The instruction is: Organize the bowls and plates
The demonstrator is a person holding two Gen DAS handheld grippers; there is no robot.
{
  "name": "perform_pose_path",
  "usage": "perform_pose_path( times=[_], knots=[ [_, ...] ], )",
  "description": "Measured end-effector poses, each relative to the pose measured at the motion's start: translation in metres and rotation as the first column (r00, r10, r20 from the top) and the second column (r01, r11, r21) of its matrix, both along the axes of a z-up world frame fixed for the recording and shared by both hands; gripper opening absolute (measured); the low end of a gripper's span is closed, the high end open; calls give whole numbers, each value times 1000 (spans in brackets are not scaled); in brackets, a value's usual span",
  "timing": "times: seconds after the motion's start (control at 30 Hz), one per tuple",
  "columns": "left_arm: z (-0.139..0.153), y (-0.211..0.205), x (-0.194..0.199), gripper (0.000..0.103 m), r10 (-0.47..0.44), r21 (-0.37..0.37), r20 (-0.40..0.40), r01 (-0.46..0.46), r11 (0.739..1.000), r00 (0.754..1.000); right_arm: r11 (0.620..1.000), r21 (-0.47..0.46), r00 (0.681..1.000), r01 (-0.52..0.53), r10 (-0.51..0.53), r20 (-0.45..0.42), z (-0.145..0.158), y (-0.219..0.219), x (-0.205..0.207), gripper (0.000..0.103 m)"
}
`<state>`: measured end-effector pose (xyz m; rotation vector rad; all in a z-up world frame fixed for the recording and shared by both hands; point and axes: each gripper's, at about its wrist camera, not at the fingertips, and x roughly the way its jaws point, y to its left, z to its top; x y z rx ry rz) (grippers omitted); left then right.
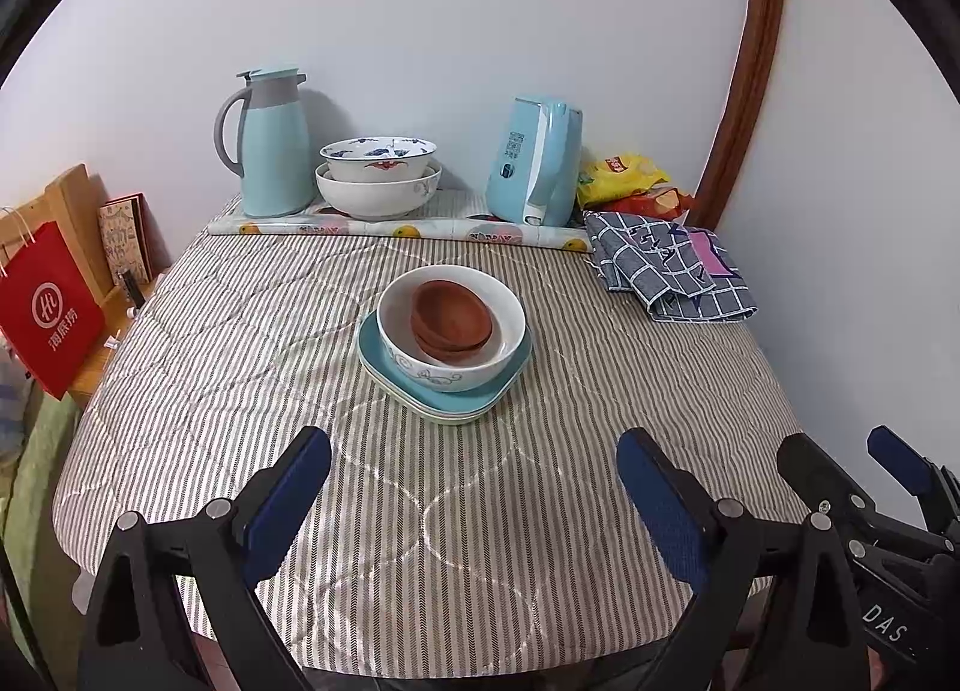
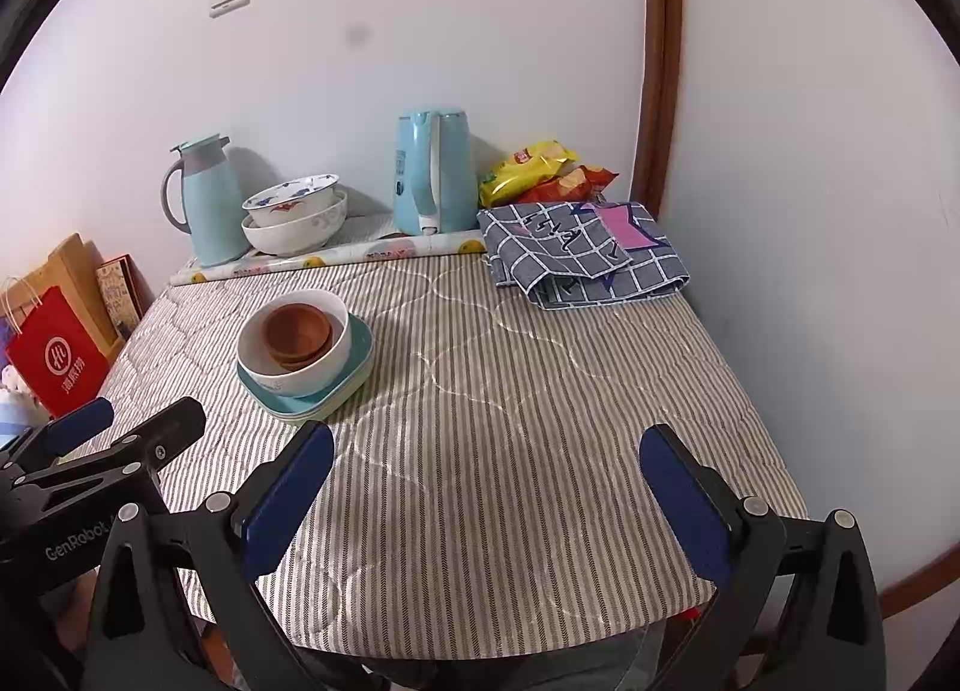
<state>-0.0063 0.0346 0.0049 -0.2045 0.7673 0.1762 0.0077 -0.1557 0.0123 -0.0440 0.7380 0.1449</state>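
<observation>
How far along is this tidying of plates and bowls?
It looks nearly finished: brown bowls sit nested in a white bowl on stacked teal plates. Two more bowls are nested by the wall. The left claw and right claw hang open, holding nothing. No loose dishes show.

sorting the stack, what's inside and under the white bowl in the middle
Inside the white bowl sit nested brown bowls; their count is unclear. Under it are stacked teal plates, their centres covered.
</observation>
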Motion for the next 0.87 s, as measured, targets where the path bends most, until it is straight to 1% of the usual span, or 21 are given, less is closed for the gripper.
perform_pose_path(
  times=[0.87],
  knots=[
    [-1, 0, -1, 97, 3, 13, 5, -3, 1000, 1000, 1000, 12, 1000, 1, -1, 2, -2, -3, -3, 101]
  ],
)
